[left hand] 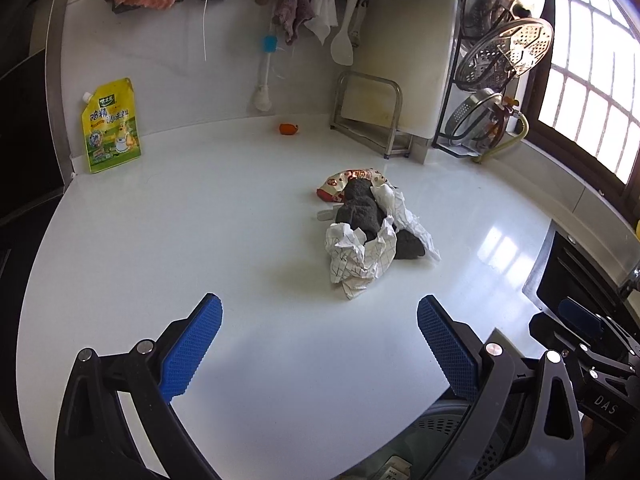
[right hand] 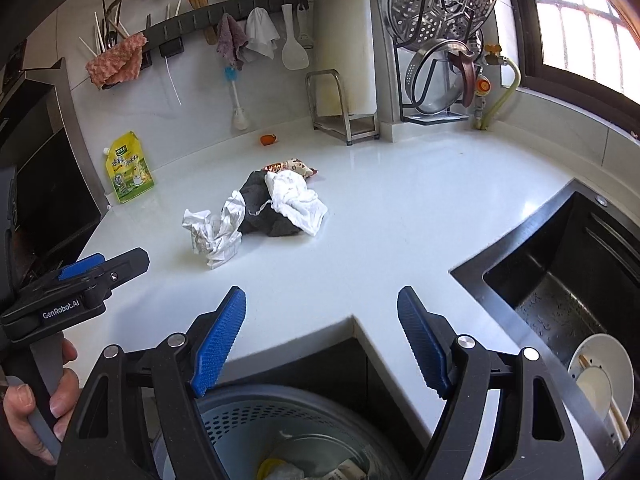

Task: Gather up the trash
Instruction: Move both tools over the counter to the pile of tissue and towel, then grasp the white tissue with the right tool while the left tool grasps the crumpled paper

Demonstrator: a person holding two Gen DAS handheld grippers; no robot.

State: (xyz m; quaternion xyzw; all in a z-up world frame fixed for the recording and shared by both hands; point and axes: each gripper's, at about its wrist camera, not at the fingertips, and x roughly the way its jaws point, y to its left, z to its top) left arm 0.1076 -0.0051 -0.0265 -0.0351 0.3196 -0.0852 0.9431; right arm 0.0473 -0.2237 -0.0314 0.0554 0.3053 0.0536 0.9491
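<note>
Both sets of jaws wide, nothing between them: left gripper, right gripper. Out on the white desk, well ahead of both: crumpled paper, dark cloth, snack wrapper, all heaped together and touching. Below the desk edge, under the right gripper: perforated trash bin, some rubbish inside.

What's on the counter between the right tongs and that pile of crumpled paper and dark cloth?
Nothing: in the right wrist view only bare white countertop lies between the open right tongs and the crumpled paper and dark cloth.
</note>
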